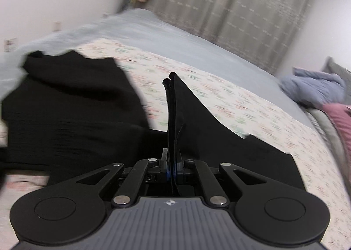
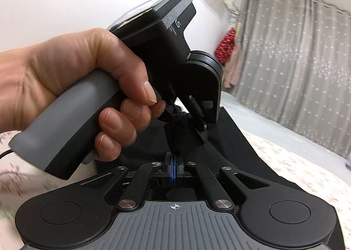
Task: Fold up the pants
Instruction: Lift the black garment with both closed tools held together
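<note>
While both grippers carry black cloth across the bed [image 1: 219, 56], we are in the carry-over stage of a fold. The pants [image 1: 72, 107] lie on the flowered sheet [image 1: 252, 107], with one dark mass spread at the left of the left wrist view and a raised edge running up from the jaws. The left gripper [image 1: 171, 160] is clamped on that raised edge, which stands as a thin double layer between its pads. In the right wrist view, the right gripper [image 2: 174, 162] is also closed, with a pinch of black cloth between its pads. Just ahead of it, a hand [image 2: 72, 78] holds the left gripper [image 2: 193, 122] by its grey handle, and that tool bites the same black cloth close by. We therefore judge that the two grips sit near each other on one end of the pants.

The background is blurred, so the exact edge held, waistband or hem, cannot be told.

The next move calls for us to bring the held end over the spread part, keep both grips level so the layers stay aligned, lower the cloth flat, and only then release. A skewed carry would probably leave a crooked fold.
</note>
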A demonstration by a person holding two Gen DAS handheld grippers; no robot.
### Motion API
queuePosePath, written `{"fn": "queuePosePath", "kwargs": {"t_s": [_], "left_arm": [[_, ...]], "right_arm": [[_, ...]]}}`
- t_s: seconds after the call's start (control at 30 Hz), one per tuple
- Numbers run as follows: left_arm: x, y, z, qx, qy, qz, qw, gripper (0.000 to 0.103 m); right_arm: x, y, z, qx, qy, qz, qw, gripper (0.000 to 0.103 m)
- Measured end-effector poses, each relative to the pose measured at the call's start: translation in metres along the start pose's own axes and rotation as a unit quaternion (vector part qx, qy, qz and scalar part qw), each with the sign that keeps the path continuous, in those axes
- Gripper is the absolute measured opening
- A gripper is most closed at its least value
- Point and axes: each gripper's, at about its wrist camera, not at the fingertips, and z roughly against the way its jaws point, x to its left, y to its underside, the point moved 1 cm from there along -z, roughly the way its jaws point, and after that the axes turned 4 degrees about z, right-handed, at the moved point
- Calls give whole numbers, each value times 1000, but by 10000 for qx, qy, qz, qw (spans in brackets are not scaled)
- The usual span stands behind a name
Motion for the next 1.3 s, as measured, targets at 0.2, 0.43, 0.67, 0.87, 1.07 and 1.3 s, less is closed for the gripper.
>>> {"fn": "queuePosePath", "kwargs": {"t_s": [0.2, 0.43, 0.67, 0.87, 1.07, 1.3], "left_arm": [[46, 1, 9, -80, -586, 165, 9981, 25], [65, 1, 15, 23, -587, 324, 9977, 25], [77, 3, 15, 198, -597, 492, 9968, 46], [98, 0, 37, -110, -852, 967, 9916, 59], [94, -3, 47, -254, -993, 1045, 9892, 50], [63, -8, 65, -582, -484, 707, 9946, 49]], "right_arm": [[31, -10, -25, 91, -433, 172, 9989, 0], [43, -13, -39, 303, -751, 204, 9965, 0], [46, -12, -18, 274, -868, -54, 9958, 0], [49, 1, -10, 659, -1327, -127, 9889, 10], [-7, 22, 34, 775, -1538, -1263, 9769, 16], [-128, 72, 70, 1375, -599, -2322, 9610, 19]]}}
